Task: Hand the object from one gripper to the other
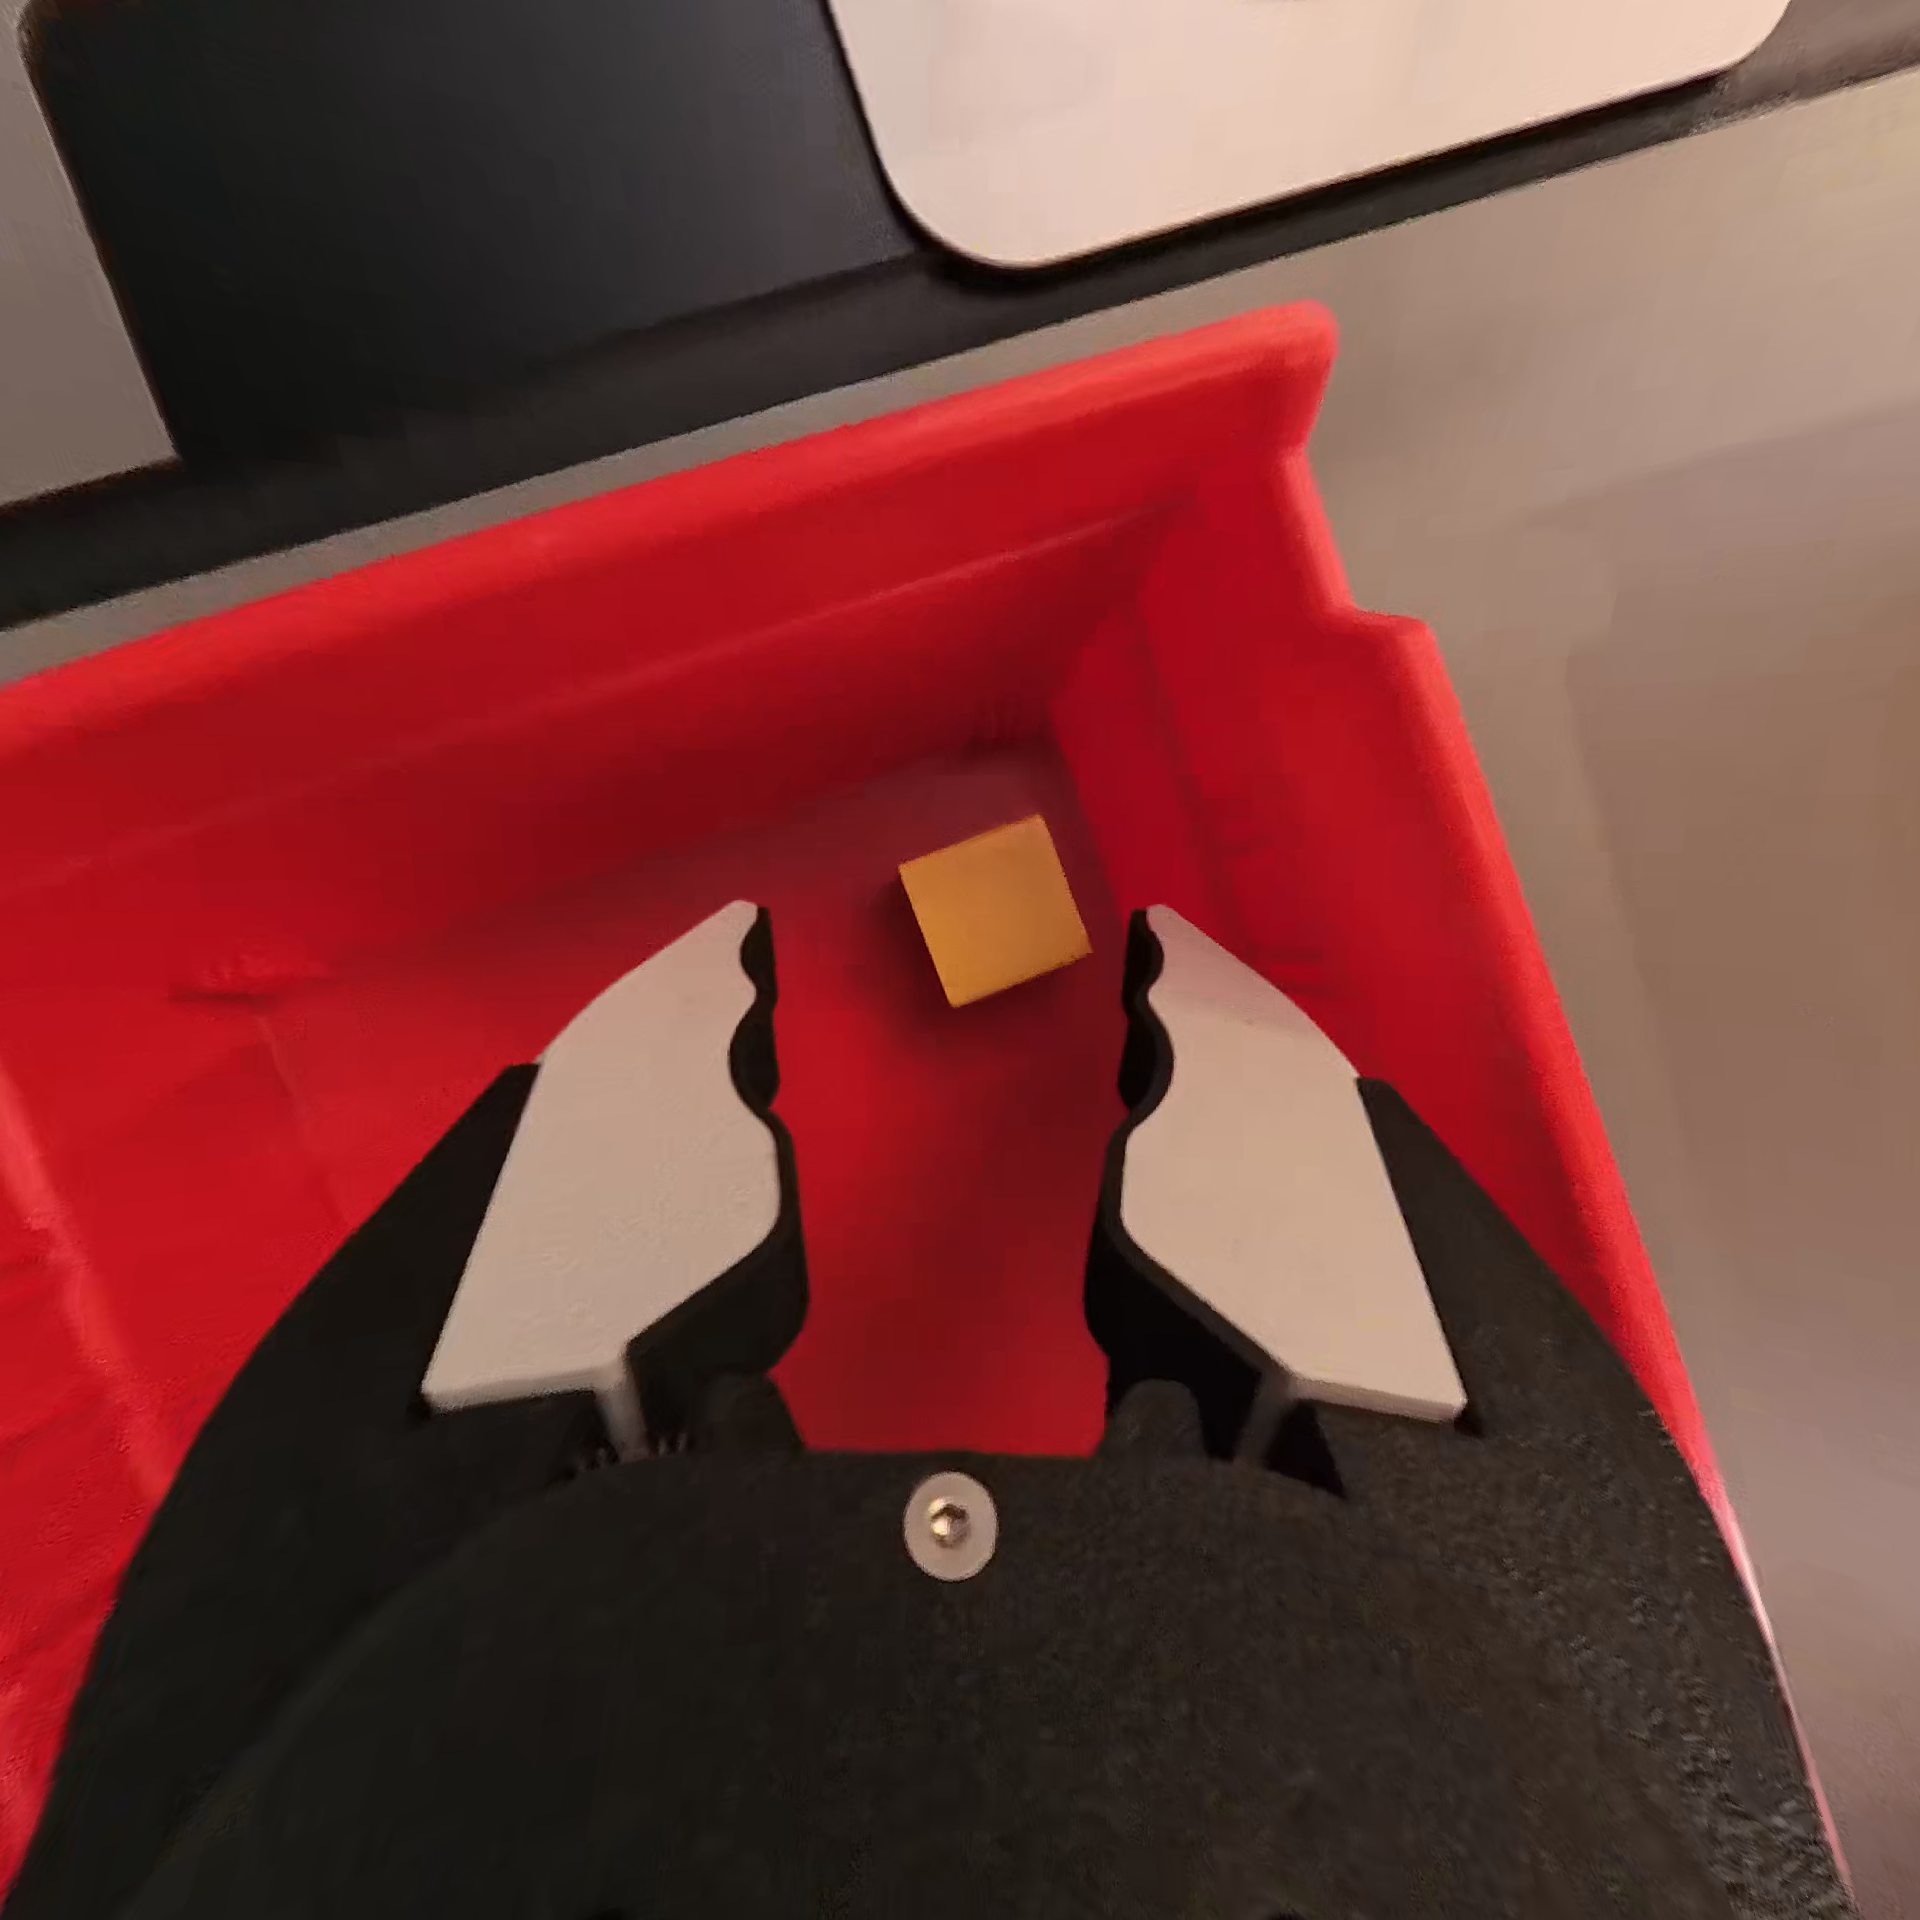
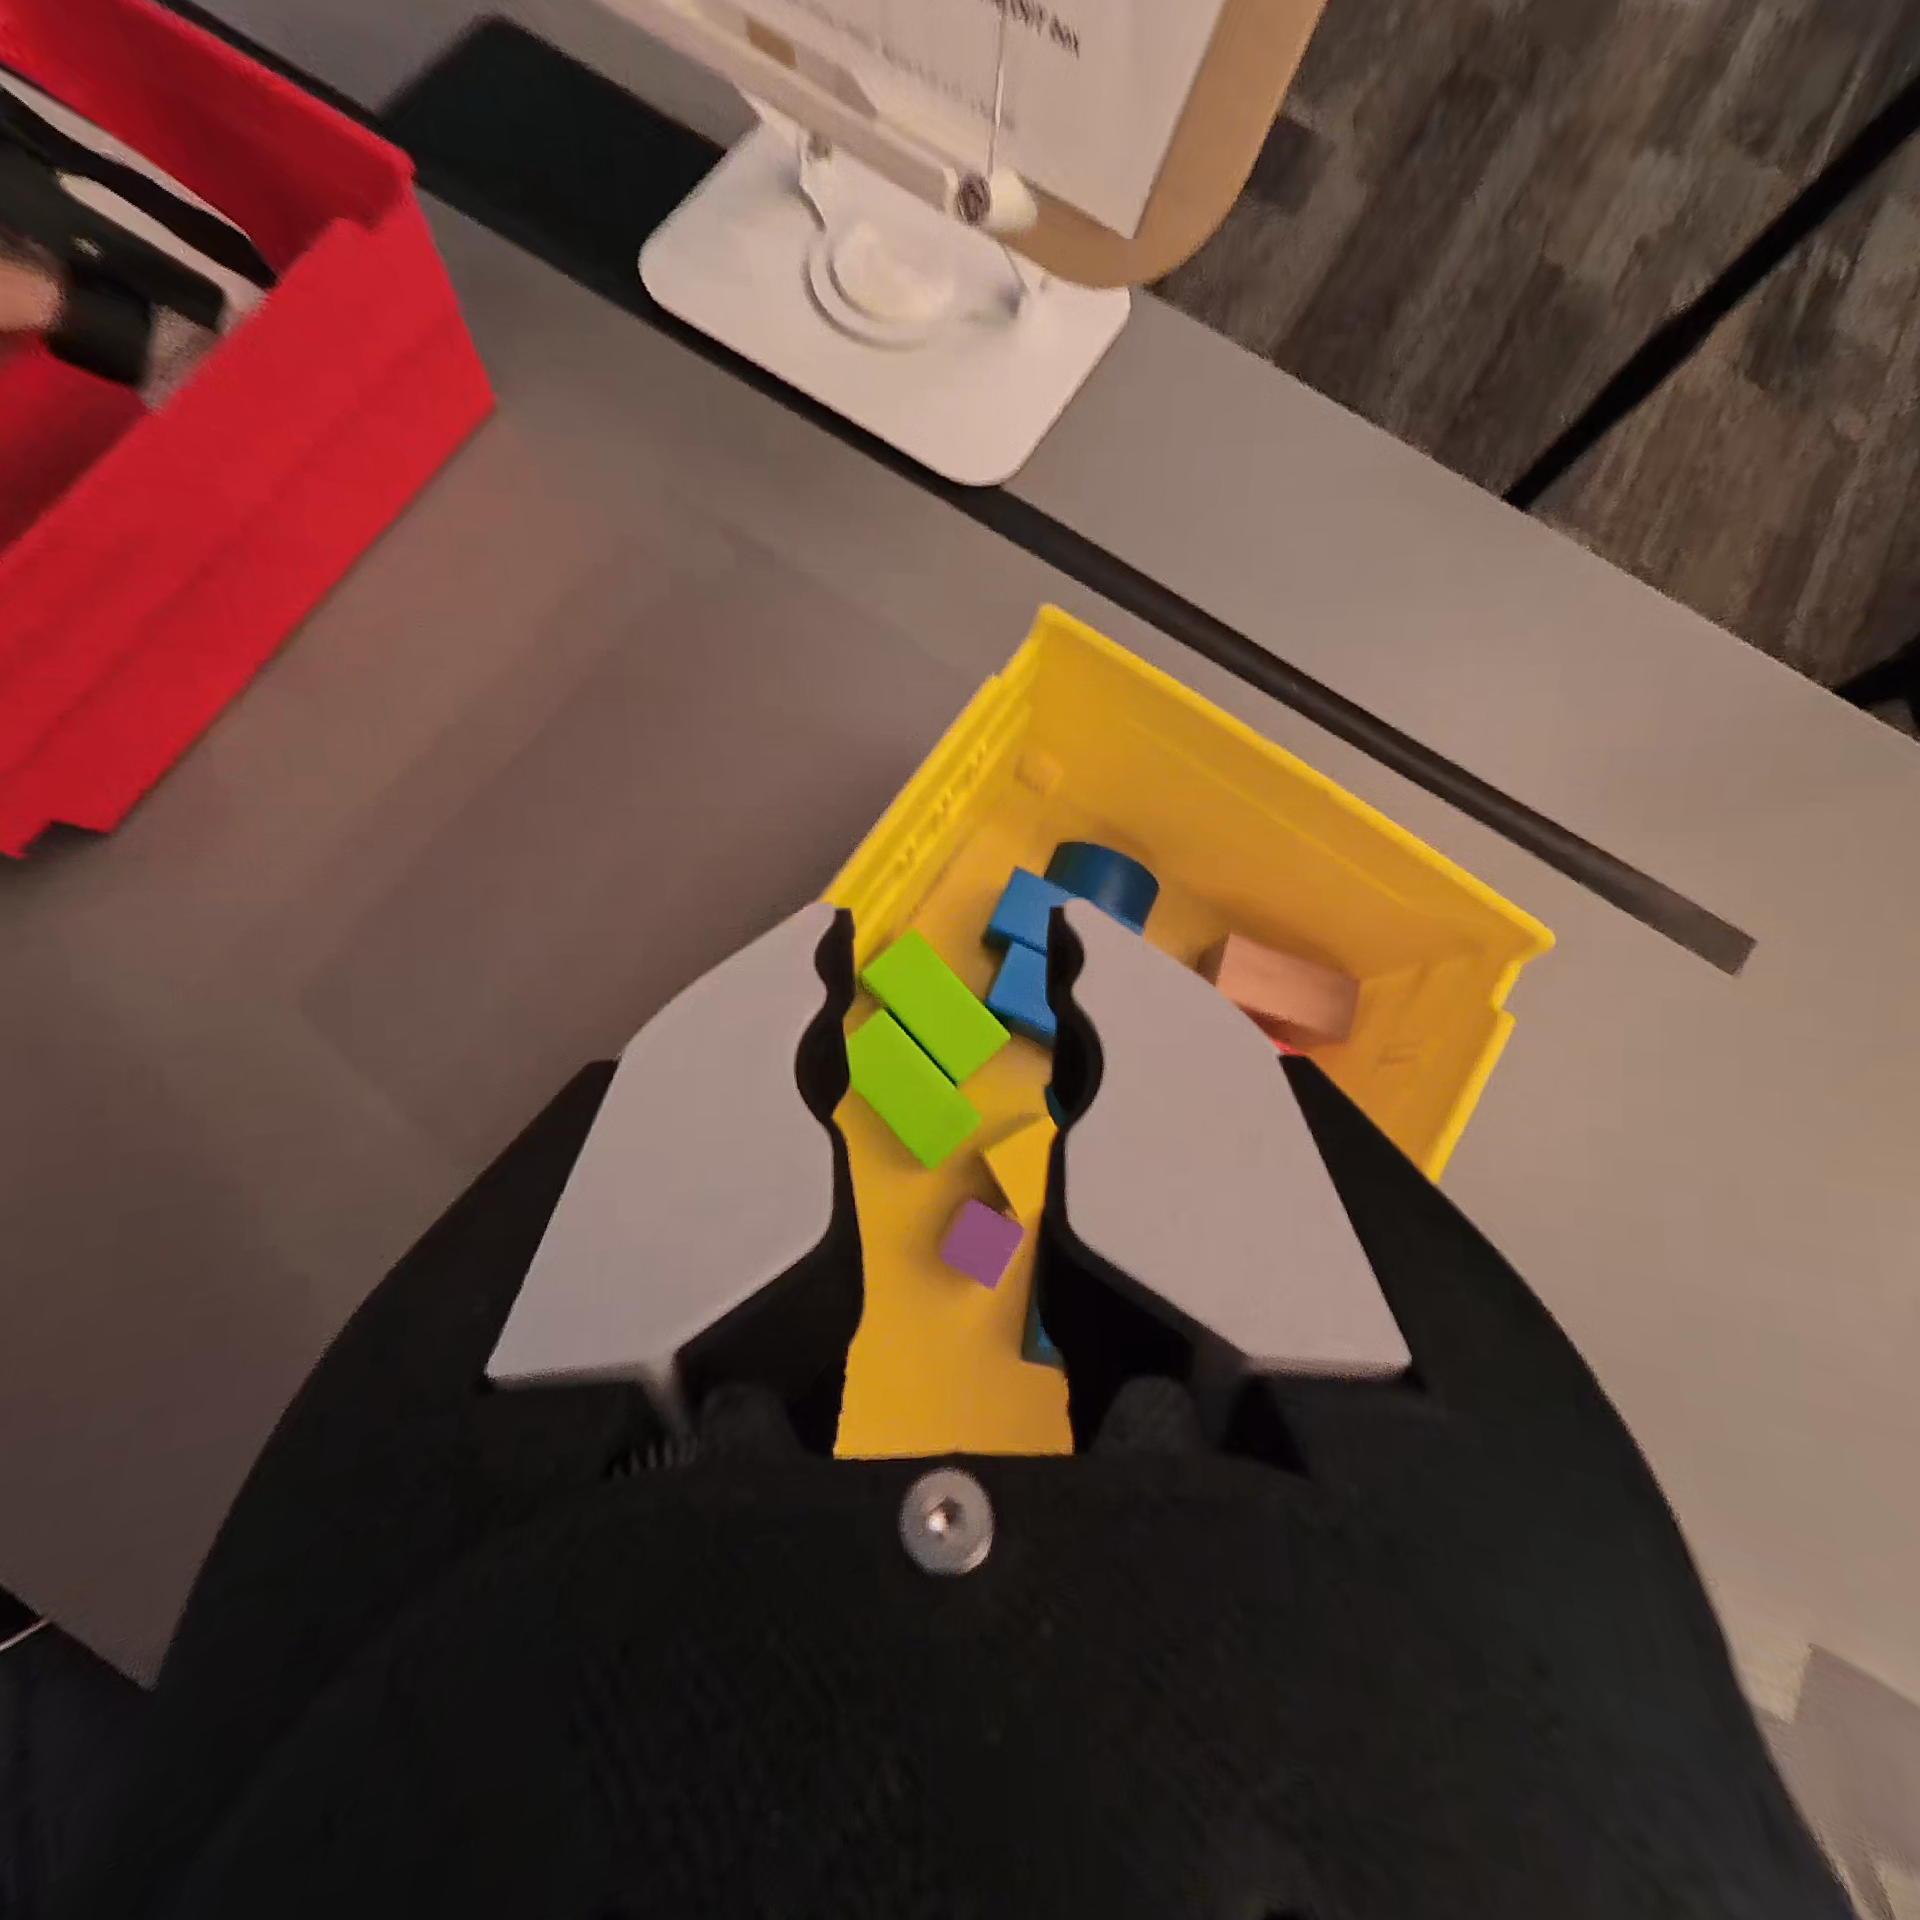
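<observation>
Left wrist view: the left gripper [image 1: 951,914] hangs inside the red bin [image 1: 623,644] with its jaws spread and nothing between them. The orange cube [image 1: 992,909] rests on the bin floor close to the bin's far right corner, just beyond the fingertips and slightly nearer the right finger; it touches neither finger.

Right wrist view: the right gripper [image 2: 951,914] hovers over the yellow bin [image 2: 1247,769], jaws parted and empty. Below it, inside the yellow bin, lie two green blocks [image 2: 925,1049], blue pieces [image 2: 1039,925], a purple cube [image 2: 982,1244], a tan block [image 2: 1288,992] and a yellow piece [image 2: 1023,1158] half hidden by a finger. The red bin stands well apart from the yellow bin on the grey table [image 2: 623,675], toward the far left of this view, with the left gripper dimly visible inside it (blurred).

Progress, as judged from these views: no block is held by either gripper, so no hand-over is under way at this instant. Whether the orange cube is about to be lifted or was just set down cannot be told. If it is the object in hand, the left gripper needs only a short advance and a closing of the jaws around it.
</observation>
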A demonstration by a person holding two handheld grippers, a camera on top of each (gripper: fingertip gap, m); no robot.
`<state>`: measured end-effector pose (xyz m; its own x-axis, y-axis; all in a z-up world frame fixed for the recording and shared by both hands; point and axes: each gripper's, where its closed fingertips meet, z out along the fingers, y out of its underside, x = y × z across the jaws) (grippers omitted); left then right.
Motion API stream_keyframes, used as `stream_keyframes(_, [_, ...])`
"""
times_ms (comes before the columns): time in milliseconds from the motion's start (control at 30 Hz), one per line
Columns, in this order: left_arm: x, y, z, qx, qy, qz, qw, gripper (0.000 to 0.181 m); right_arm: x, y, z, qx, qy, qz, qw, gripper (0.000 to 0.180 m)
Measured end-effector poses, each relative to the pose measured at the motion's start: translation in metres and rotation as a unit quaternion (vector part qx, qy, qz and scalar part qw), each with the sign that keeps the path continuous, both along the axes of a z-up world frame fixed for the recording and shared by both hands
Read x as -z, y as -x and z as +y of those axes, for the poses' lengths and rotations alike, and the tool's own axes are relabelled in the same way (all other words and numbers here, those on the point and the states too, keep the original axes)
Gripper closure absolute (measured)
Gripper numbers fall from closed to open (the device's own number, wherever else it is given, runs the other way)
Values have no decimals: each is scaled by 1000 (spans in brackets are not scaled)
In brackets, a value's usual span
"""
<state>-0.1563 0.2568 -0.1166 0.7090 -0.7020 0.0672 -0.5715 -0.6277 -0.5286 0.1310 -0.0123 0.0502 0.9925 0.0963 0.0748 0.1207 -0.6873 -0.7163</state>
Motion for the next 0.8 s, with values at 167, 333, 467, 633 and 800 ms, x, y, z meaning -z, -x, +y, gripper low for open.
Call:
stream_keyframes(167, [12, -4, 9, -21, -21, 2, 1000, 124, 16, -1, 3, -18, 14, 3, 1000, 143])
stream_keyframes(333, [23, -4, 8, -24, -19, 30, 999, 125, 32, -16, 5, 2, 46, -10, 999, 143])
stream_keyframes(467, [26, -1, 3, -16, -1, 34, 999, 140, 37, -7, 11, -21, 54, -13, 998, 143])
stream_keyframes(633, [30, 9, -3, -1, 16, 61, 998, 145, 43, 8, 16, -48, 64, -30, 996, 143])
stream_keyframes(800, [4, 20, -2, 8, -3, 48, 999, 145, 33, 22, 37, -73, 7, -45, 996, 143])
